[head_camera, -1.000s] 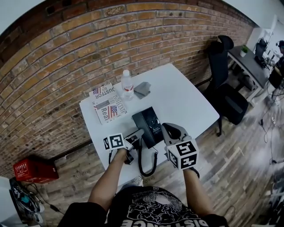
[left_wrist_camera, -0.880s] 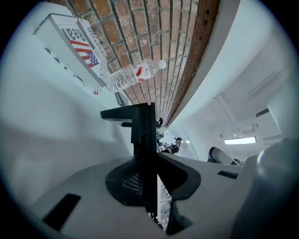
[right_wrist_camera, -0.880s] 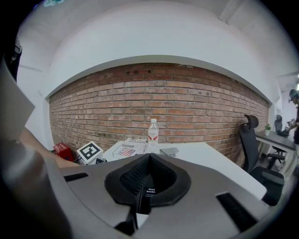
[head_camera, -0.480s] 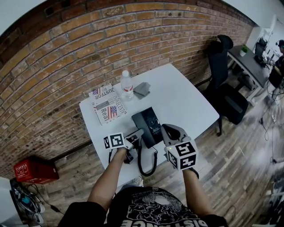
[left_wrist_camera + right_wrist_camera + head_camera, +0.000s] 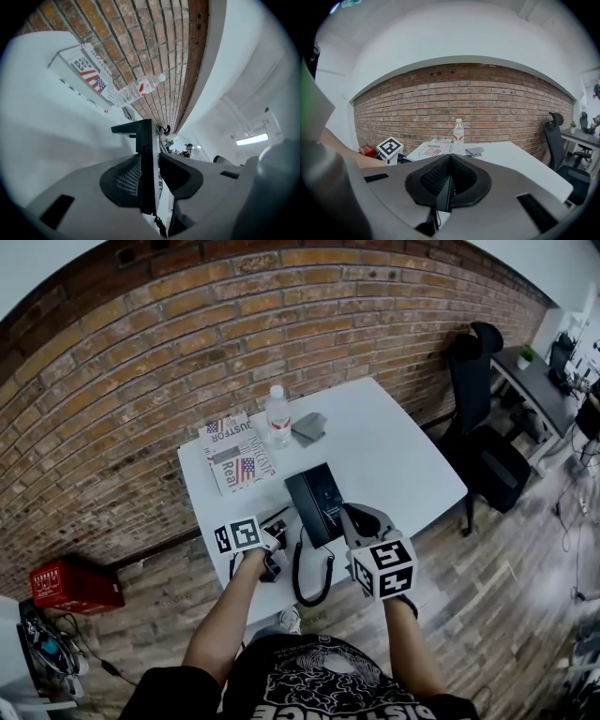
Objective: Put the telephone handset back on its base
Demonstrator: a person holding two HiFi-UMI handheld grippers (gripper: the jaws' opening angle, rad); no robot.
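1. The left gripper [image 5: 156, 158] is pinching the black telephone handset [image 5: 145, 140] flat between its jaws, one pad on each broad face.
2. The handset is hanging just above the white table [image 5: 394, 456], close to the near edge and just beside the left side of the black rectangular telephone base [image 5: 317, 502]; it is not sitting on the base.
3. The black coiled cord [image 5: 312, 589] is drooping in a loop over the table's near edge, between the two grippers.
4. The right gripper [image 5: 450, 161] is pressing its jaws together on a thin black edge, with only that sliver between the pads; in the head view its tips are meeting the base's near right corner.
5. The base is lying in the middle of the table's near half.
6. A clear plastic water bottle with a red label [image 5: 278, 416] is standing upright near the far edge.
7. A folded newspaper with a flag print [image 5: 234, 456] is lying at the far left corner, just beside the bottle.
8. A small grey folded cloth [image 5: 309, 427] is lying just to the bottle's right.
9. A black office chair [image 5: 483, 427] is standing beyond the table's right edge, and a red plastic crate [image 5: 75, 585] is sitting on the floor to the left.
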